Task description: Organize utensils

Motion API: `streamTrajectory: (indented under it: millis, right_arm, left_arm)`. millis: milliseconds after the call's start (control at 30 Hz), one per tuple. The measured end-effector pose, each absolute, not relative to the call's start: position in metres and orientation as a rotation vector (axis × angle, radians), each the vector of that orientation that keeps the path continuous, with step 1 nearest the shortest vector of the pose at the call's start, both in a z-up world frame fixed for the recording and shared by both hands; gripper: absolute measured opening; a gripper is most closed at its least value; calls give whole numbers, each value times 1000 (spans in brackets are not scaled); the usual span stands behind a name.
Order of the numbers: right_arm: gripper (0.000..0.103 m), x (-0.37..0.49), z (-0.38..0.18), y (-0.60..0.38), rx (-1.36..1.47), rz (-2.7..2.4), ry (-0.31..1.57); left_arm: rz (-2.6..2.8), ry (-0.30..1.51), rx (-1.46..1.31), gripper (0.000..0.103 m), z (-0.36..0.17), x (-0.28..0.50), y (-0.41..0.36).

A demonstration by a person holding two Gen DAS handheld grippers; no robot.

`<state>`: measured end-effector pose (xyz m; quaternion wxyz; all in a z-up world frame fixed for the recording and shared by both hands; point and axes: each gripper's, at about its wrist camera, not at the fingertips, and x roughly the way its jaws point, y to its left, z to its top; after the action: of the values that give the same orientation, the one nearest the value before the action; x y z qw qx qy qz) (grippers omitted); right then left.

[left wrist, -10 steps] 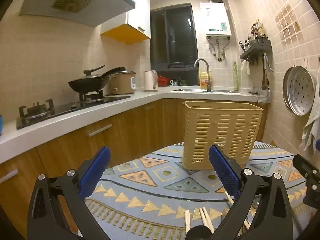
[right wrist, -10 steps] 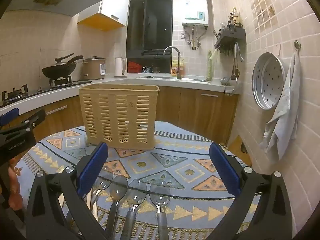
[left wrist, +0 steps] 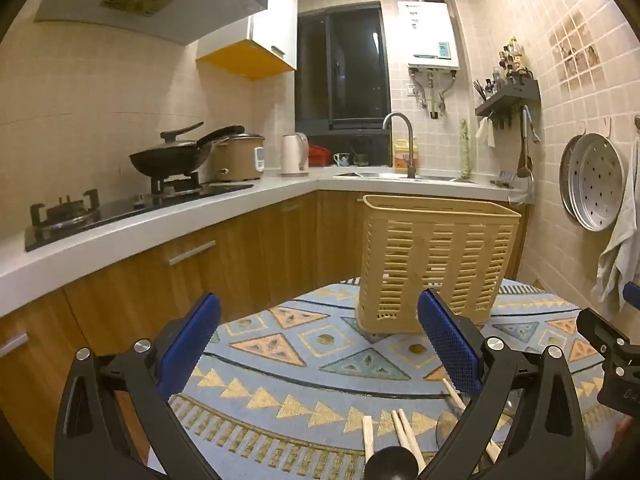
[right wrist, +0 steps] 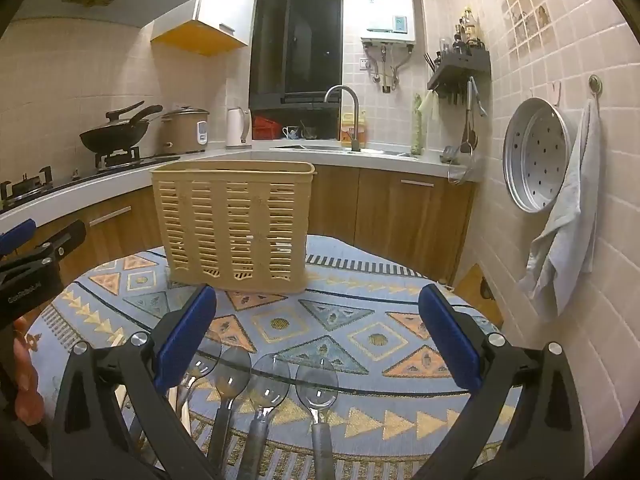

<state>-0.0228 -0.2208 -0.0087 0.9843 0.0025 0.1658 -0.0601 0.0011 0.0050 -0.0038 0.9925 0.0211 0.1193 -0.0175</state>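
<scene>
A tan slotted utensil basket (left wrist: 434,264) stands upright on the patterned round table (left wrist: 320,364); it also shows in the right wrist view (right wrist: 234,224). My left gripper (left wrist: 320,344) is open and empty, above the table short of the basket. Wooden chopsticks (left wrist: 406,436) lie just below it. My right gripper (right wrist: 316,340) is open and empty above a row of several metal spoons (right wrist: 268,384) lying side by side, bowls toward the basket.
The table's patterned cloth (right wrist: 360,320) covers its top. A kitchen counter with a gas stove and wok (left wrist: 168,160) runs along the left, and a sink (left wrist: 400,176) sits at the back. A steamer tray (right wrist: 534,152) and towel (right wrist: 568,220) hang on the right wall.
</scene>
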Motion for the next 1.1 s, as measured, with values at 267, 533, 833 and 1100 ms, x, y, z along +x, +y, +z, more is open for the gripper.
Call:
streamTrajectory:
  millis: [267,533,833,1100]
  right_arm:
    - [97,-24,-8,-220,7,-114,320]
    - [97,-22,-9,-227,33,-116,334]
    - [97,-20,-11,-230,46,-121,347]
    - [97,-18,-11,-232,56,-122,356]
  left_arm:
    - [-39,245,45,95,0,-2,1]
    - [-44,247,47,95,-5,-1,0]
    - [-50,247,58,95,-6,-2,-3]
    - [-52,253,45,95,-6,-1,-2]
